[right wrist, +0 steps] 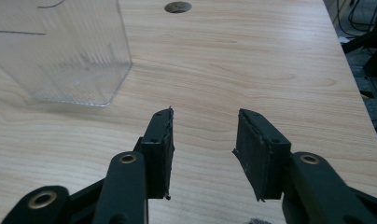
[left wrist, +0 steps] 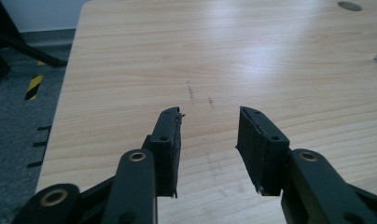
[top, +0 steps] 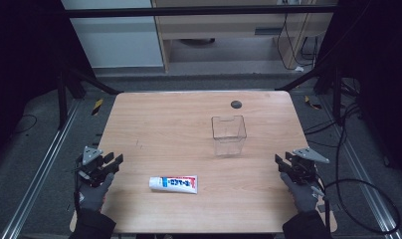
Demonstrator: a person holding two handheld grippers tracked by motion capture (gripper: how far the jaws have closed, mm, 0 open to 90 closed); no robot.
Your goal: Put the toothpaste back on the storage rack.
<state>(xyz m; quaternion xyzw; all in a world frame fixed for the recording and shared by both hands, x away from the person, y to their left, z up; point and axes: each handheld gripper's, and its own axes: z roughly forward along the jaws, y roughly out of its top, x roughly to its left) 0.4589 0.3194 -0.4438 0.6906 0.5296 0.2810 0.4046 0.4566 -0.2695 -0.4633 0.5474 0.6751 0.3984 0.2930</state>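
My left gripper (top: 111, 160) sits at the table's (top: 154, 124) 8 o'clock edge, jaws spread apart, nothing between them; in the left gripper view (left wrist: 209, 135) just bare wood shows in the gap. My gloved left hand (top: 95, 193) holds it from below. Toothpaste tube (top: 173, 183) lies flat near 6 o'clock, white cap end pointing toward the left gripper, well apart from both grippers. Clear plastic container (top: 229, 134) stands upright just right of centre, empty, open top. Small dark round spot (top: 236, 104) at 12 o'clock behind it. My right gripper (top: 283, 163) at the 4 o'clock edge, jaws also released and empty; in the right gripper view (right wrist: 204, 135) the container (right wrist: 70, 56) sits at 10 o'clock, apart from the jaws.
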